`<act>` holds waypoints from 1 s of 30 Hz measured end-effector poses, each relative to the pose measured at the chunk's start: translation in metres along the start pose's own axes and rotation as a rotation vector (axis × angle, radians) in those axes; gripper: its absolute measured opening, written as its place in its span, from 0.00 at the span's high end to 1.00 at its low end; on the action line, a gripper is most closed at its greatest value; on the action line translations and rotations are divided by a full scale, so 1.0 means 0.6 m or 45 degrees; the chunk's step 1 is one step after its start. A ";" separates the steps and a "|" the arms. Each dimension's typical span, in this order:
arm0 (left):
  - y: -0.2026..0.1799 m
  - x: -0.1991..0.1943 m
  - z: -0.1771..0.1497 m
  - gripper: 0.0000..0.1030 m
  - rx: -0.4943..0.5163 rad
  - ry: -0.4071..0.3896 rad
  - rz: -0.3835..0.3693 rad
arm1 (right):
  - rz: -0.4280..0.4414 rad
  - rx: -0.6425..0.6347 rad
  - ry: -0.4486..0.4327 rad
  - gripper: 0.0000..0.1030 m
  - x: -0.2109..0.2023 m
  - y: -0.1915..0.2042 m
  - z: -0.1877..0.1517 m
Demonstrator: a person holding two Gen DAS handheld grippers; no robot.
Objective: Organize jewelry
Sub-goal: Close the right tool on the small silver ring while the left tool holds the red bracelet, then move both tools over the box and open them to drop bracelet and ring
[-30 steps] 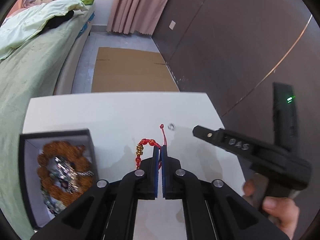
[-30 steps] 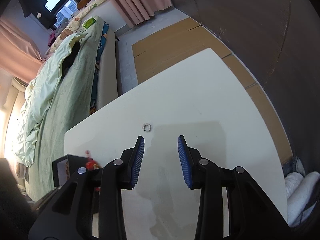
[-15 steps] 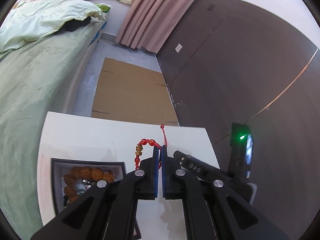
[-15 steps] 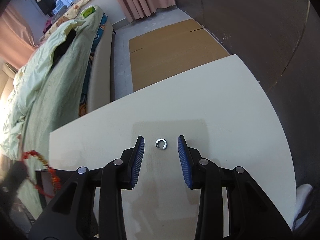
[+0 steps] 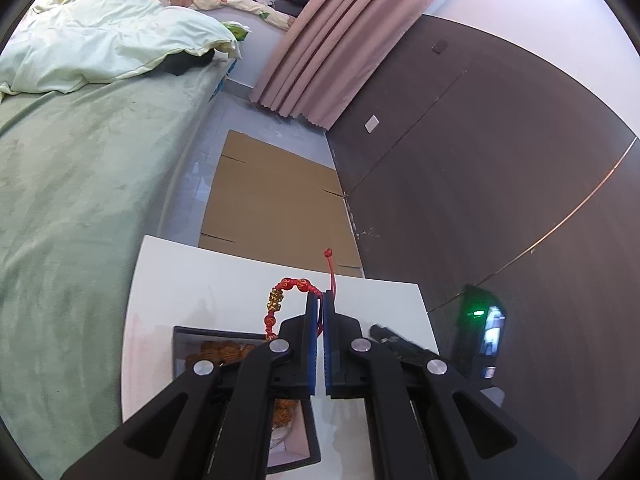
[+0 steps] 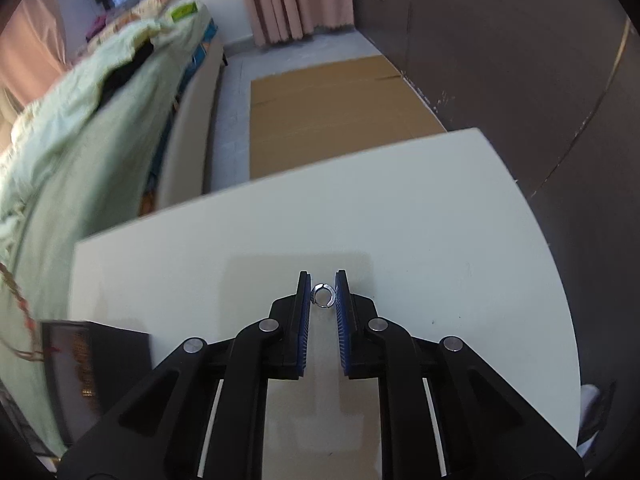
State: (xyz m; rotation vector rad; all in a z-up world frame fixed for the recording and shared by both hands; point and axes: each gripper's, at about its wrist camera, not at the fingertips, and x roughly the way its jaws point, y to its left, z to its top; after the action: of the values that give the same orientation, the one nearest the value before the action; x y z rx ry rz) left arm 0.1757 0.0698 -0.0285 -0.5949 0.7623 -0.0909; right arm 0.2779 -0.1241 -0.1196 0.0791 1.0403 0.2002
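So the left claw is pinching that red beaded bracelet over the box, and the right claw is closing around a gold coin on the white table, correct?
Not a gold coin: the right wrist view shows a small silver ring on the white table between the closing right gripper. The left gripper does pinch the red bracelet above the box.

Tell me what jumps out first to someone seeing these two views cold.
The red beaded bracelet, pinched in the shut left gripper, arches in the air above the dark jewelry box at the white table's left end. In the right wrist view, a small silver ring lies on the table between the right gripper's blue pads, whose jaws are closing on it.
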 end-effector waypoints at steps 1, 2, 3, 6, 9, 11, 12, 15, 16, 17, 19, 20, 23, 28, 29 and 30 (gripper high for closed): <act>0.002 -0.004 -0.002 1.00 0.000 0.001 0.002 | 0.011 0.002 -0.016 0.87 -0.010 0.002 0.001; 0.003 -0.006 -0.003 1.00 0.001 0.001 0.005 | 0.030 0.003 -0.035 0.87 -0.021 0.004 0.001; 0.005 -0.009 -0.004 1.00 0.002 0.003 0.007 | 0.042 0.000 -0.046 0.87 -0.028 0.007 0.001; 0.008 -0.016 -0.011 1.00 0.006 0.007 0.017 | 0.063 -0.019 -0.079 0.87 -0.047 0.016 -0.003; 0.009 -0.022 -0.018 1.00 0.008 0.011 0.033 | 0.088 -0.026 -0.096 0.87 -0.062 0.020 -0.008; 0.014 -0.018 -0.025 0.99 0.004 0.036 0.057 | 0.100 -0.029 -0.104 0.87 -0.071 0.023 -0.016; 0.016 -0.015 -0.028 0.99 -0.001 0.050 0.061 | 0.112 -0.030 -0.108 0.87 -0.076 0.023 -0.021; 0.030 -0.009 -0.039 0.65 -0.054 0.089 0.097 | 0.162 -0.035 -0.111 0.87 -0.091 0.027 -0.034; 0.033 -0.017 -0.043 0.46 -0.062 0.057 0.111 | 0.178 -0.035 -0.114 0.87 -0.095 0.029 -0.038; 0.033 -0.027 -0.046 0.44 -0.050 0.026 0.130 | 0.205 -0.034 -0.119 0.87 -0.101 0.031 -0.042; 0.030 -0.035 -0.050 0.44 -0.029 0.026 0.131 | 0.249 -0.030 -0.126 0.87 -0.112 0.032 -0.049; 0.029 -0.040 -0.053 0.44 -0.022 0.029 0.123 | 0.284 -0.026 -0.130 0.87 -0.118 0.035 -0.054; 0.030 -0.049 -0.063 0.29 -0.010 0.029 0.149 | 0.364 -0.034 -0.140 0.87 -0.134 0.050 -0.067; 0.041 -0.078 -0.074 0.08 -0.007 -0.020 0.198 | 0.487 -0.047 -0.148 0.87 -0.152 0.081 -0.082; 0.045 -0.085 -0.074 0.08 -0.011 -0.034 0.207 | 0.512 -0.047 -0.147 0.87 -0.153 0.090 -0.085; 0.048 -0.089 -0.074 0.08 -0.018 -0.040 0.213 | 0.525 -0.046 -0.145 0.87 -0.152 0.096 -0.086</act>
State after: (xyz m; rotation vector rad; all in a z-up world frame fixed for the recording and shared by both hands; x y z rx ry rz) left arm 0.1033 0.0882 -0.0359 -0.5425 0.7794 0.0779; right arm 0.1817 -0.0873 -0.0592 0.2696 0.8977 0.5819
